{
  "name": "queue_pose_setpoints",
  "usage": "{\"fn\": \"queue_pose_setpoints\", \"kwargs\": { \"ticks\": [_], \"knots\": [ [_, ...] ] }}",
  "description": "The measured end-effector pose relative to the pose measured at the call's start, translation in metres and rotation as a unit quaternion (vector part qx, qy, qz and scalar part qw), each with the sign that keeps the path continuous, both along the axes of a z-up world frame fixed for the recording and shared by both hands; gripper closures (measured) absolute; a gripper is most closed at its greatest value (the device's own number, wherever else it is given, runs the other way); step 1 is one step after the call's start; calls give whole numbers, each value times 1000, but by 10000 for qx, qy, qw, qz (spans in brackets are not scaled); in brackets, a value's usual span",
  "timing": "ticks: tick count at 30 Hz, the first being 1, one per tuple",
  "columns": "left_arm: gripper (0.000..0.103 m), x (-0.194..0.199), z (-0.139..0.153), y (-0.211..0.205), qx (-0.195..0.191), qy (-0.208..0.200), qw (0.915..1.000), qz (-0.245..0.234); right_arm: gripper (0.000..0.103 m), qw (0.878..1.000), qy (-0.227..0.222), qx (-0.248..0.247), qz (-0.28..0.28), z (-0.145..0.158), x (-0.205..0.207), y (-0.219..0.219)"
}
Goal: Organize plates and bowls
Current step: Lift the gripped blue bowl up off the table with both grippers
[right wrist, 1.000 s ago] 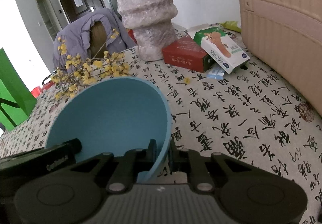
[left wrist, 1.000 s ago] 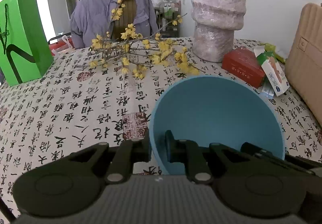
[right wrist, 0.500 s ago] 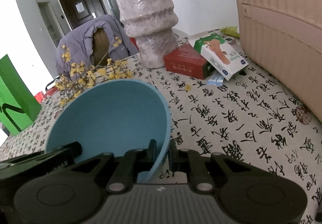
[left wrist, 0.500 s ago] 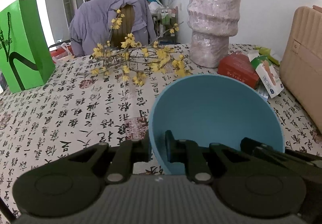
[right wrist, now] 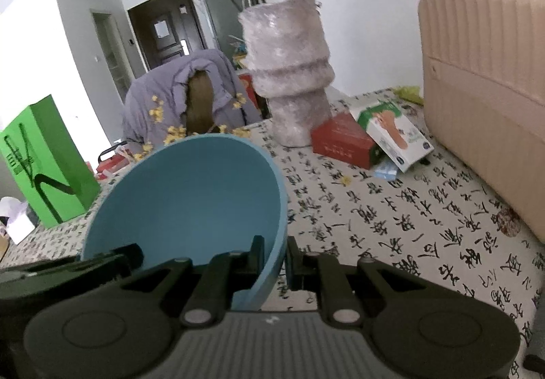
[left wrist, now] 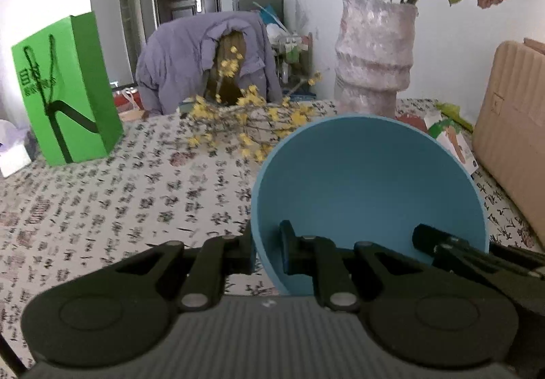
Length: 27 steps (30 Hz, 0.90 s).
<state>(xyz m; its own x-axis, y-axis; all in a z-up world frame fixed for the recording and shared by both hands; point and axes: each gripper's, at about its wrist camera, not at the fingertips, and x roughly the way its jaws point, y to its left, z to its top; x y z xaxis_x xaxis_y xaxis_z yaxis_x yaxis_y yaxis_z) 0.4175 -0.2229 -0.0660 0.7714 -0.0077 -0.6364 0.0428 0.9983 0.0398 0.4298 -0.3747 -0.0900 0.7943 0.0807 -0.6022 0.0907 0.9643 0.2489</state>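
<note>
A deep blue bowl point(left wrist: 368, 188) hangs above the table, held by both grippers on its near rim. My left gripper point(left wrist: 267, 251) is shut on the bowl's left rim, one finger inside and one outside the wall. My right gripper point(right wrist: 274, 258) is shut on the right rim of the blue bowl point(right wrist: 190, 198) the same way. In the left wrist view a finger of the right gripper point(left wrist: 439, 242) shows inside the bowl at the right. The bowl is empty and tilts its opening toward the cameras.
The table wears a calligraphy-print cloth point(left wrist: 119, 202). A tall wrapped vase point(right wrist: 289, 79) with flowers, a red box point(right wrist: 340, 140) and a green-white box point(right wrist: 391, 133) stand behind. A beige case point(right wrist: 487, 99) fills the right. A green bag point(left wrist: 64, 89) and yellow blossom branches point(left wrist: 248, 116) lie left.
Both grippers have risen with the blue bowl and tipped up, so the table sank in view and the vase's flowers and the far wall came into sight.
</note>
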Motion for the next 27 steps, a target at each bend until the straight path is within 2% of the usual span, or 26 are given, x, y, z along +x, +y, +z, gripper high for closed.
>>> {"fn": "queue_pose_setpoints", "kwargs": {
  "ticks": [11,27],
  "knots": [
    [89,-16,21,24,-28,-184,9998,98,91,9998,-35,93,195,16,-11,21],
    [89,-46,41,51,-50,-365,9991,205,91,9989,-312,-119,322,45,-36,49]
  ]
}}
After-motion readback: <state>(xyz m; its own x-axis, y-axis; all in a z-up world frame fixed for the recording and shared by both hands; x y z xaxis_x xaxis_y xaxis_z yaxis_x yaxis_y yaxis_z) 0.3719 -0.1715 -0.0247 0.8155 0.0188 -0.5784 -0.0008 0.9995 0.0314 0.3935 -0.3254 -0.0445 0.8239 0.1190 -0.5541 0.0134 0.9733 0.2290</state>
